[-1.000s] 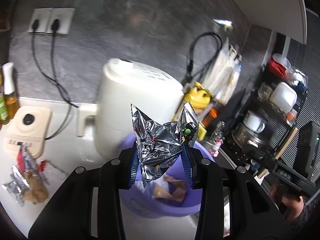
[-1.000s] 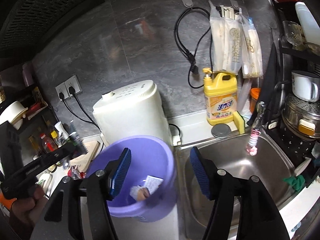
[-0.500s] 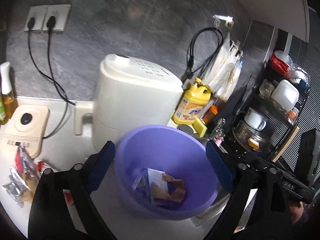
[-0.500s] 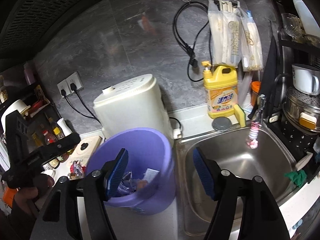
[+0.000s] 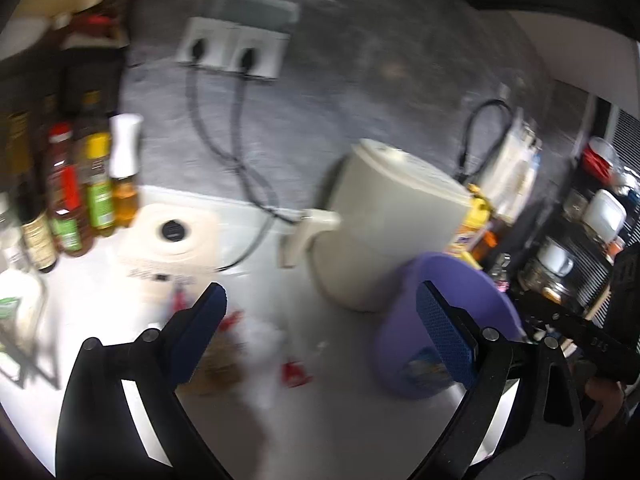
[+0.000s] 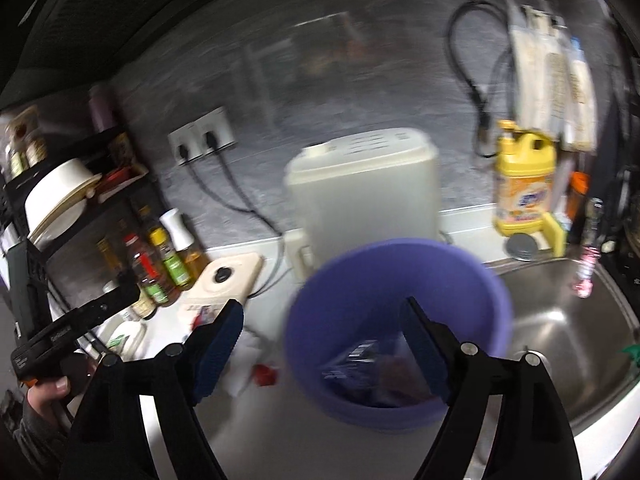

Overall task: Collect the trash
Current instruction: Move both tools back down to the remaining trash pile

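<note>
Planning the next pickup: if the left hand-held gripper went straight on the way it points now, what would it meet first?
Probably the scraps on the counter, between its open fingers; the left hand-held gripper holds nothing. The view is blurred, so depth is uncertain. The bin sits off to its right.

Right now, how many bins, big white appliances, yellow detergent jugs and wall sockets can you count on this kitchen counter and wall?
purple bin: 1
white appliance: 1
yellow detergent jug: 1
wall sockets: 2, each with a plug in it
Total: 5
</note>
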`<state>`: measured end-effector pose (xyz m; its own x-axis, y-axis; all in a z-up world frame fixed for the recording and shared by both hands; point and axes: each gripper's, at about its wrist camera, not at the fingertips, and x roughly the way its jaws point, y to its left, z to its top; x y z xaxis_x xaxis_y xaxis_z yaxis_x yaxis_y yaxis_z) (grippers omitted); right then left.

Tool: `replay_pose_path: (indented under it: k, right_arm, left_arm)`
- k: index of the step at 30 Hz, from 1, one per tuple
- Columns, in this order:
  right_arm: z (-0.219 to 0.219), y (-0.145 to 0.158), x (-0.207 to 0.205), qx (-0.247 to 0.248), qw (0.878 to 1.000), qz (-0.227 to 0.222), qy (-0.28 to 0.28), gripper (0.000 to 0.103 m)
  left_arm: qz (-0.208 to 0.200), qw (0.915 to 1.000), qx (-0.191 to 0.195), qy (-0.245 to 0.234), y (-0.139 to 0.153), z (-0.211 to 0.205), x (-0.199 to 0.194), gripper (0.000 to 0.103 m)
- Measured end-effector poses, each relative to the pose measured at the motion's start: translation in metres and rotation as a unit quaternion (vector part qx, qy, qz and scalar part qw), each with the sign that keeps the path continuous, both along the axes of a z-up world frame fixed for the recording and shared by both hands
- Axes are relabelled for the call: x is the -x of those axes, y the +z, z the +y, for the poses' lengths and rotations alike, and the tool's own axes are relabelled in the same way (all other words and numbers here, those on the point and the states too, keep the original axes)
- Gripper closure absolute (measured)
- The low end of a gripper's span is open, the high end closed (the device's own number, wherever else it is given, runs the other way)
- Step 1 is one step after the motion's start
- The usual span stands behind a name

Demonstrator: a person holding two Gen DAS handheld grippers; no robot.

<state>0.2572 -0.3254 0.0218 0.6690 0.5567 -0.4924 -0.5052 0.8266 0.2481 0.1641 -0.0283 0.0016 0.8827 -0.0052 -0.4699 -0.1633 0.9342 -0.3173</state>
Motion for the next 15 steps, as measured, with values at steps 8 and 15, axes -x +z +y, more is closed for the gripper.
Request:
replay_pose_path:
  k: [8, 15]
  right_arm:
    - [0.078, -0.016, 0.016, 0.006, 0.998, 0.02, 0.067, 0.033]
    - [0.123, -0.046, 0.008, 0.036, 0.994, 0.06, 0.079, 0.043]
  left_arm:
    - [0.035, 0.9986, 0.0, 0.039, -0.027, 0.06, 0.03, 0.009]
    - [0.078, 0.9959, 0.02, 0.043, -0.069, 0.09, 0.035, 0.009]
